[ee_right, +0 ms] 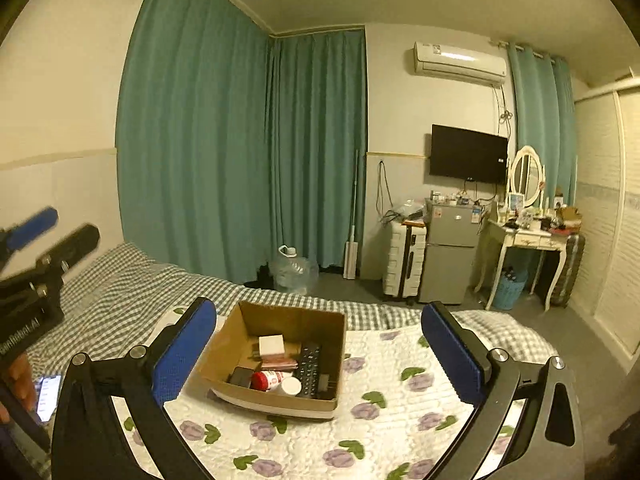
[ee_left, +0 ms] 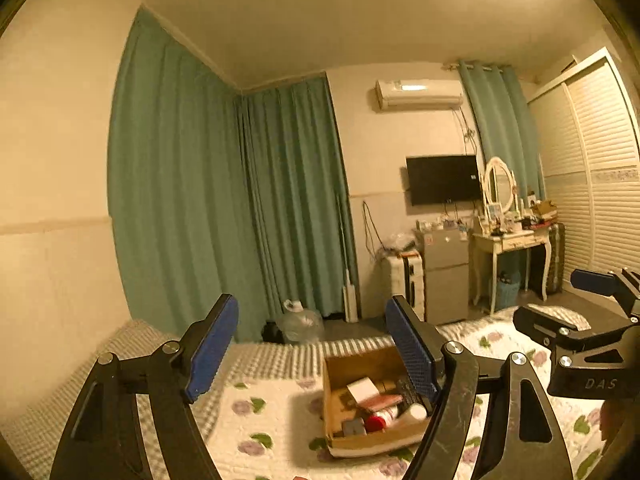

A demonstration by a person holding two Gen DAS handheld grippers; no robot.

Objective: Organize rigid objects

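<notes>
An open cardboard box (ee_right: 288, 320) sits on the floral quilt (ee_right: 384, 432) of a bed. Inside it lie a black remote (ee_right: 310, 368), a small white box (ee_right: 271, 345), a red-capped bottle (ee_right: 266, 380) and a few other small items. My right gripper (ee_right: 320, 312) is open above and just short of the box, with nothing between its blue pads. My left gripper (ee_left: 310, 320) is also open and empty, with the box (ee_left: 360, 364) low and to its right. Each gripper shows in the other's view: the right gripper (ee_left: 560, 300) at the right edge, the left gripper (ee_right: 60, 230) at the left edge.
A lit phone (ee_right: 48, 396) lies on the bed at the left, next to a hand (ee_right: 16, 376). Beyond the bed's foot stand a water jug (ee_right: 294, 268), a white suitcase (ee_right: 402, 260), a small fridge (ee_right: 450, 256) and a dressing table (ee_right: 532, 240). Green curtains (ee_right: 200, 140) cover the far wall.
</notes>
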